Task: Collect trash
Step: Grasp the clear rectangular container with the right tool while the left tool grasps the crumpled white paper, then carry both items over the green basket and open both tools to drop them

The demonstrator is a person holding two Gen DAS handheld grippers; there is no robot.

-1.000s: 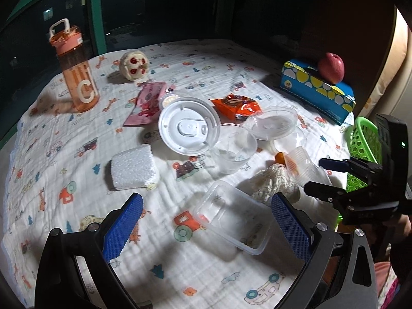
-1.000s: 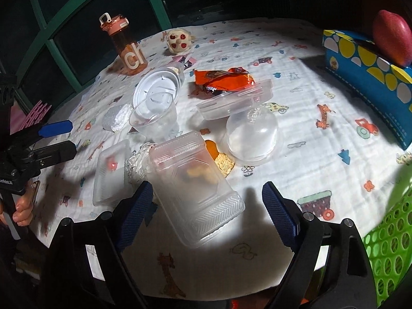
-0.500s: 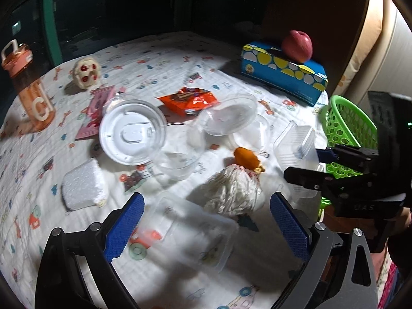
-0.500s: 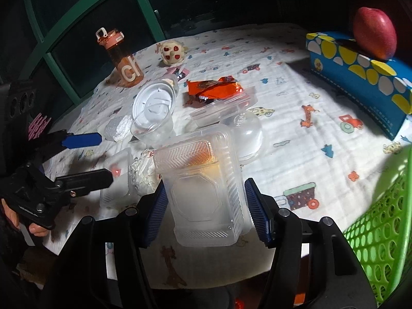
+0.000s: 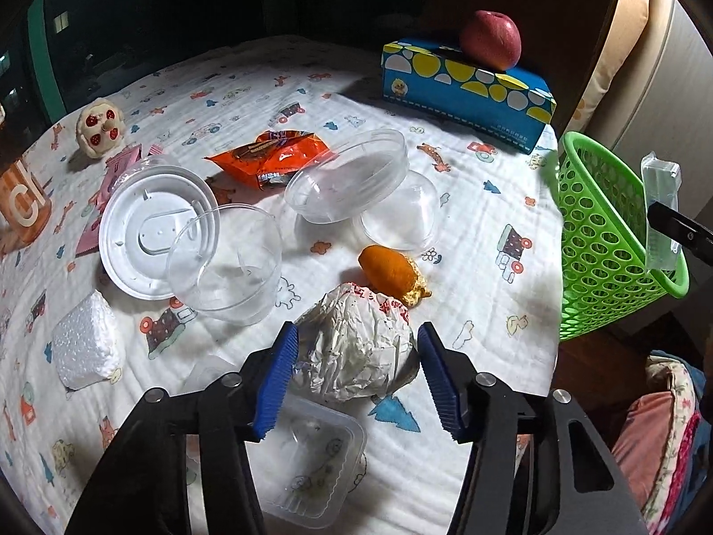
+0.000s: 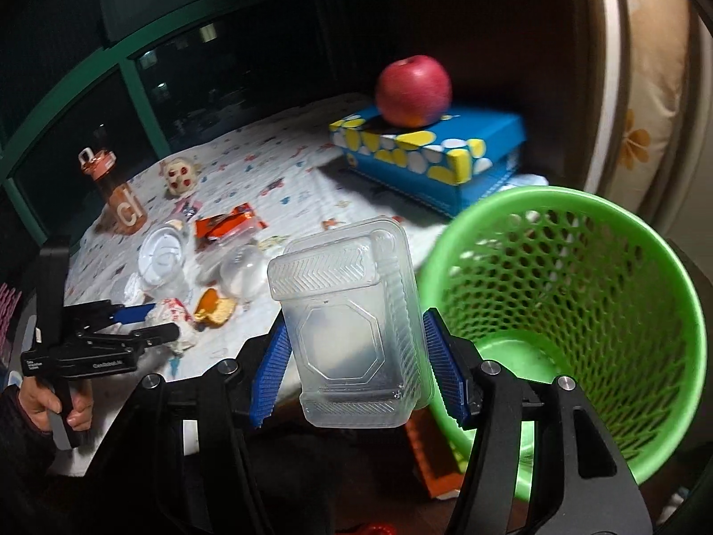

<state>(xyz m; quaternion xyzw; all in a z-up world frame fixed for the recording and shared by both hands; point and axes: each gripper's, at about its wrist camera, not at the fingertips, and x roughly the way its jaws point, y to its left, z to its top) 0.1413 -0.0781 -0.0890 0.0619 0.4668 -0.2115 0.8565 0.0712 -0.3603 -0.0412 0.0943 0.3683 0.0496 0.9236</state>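
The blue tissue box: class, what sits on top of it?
A red apple rests on the blue tissue box. The apple covers part of the lid, so whether a tissue slot lies beneath cannot be seen.

left wrist: close, down onto table (image 5: 468,223) | right wrist: toward basket (image 6: 579,294) | shared: both

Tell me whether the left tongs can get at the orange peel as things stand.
Probably not directly. The left tongs have just been closing around the crumpled paper wrapper, which fills the gap and lies right in front of the orange peel. With that wrapper gone, the way looks free.
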